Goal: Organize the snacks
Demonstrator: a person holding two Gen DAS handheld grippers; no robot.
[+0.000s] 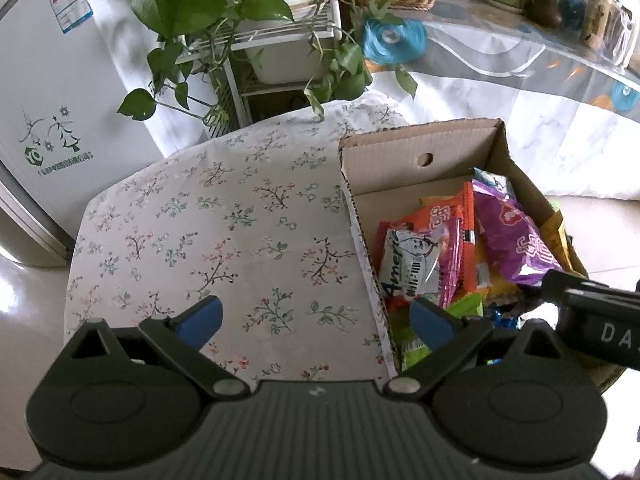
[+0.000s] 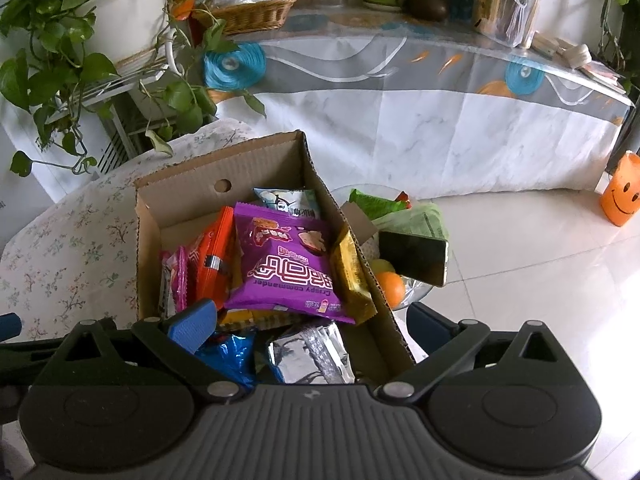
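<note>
The left gripper (image 1: 316,318) is held wide apart and empty over the floral-clothed table (image 1: 200,232), at the near left wall of the cardboard box (image 1: 384,164); the right gripper (image 2: 312,326) is likewise spread wide, gripping nothing, above the box's near end; a purple snack bag (image 2: 288,268) is seen lying on top of the other packets, toward the box's right wall.

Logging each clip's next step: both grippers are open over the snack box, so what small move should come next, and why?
Probably lower the right gripper onto the purple packet: it lies on top of the pile in the cardboard box, and both grippers are open and empty.
</note>
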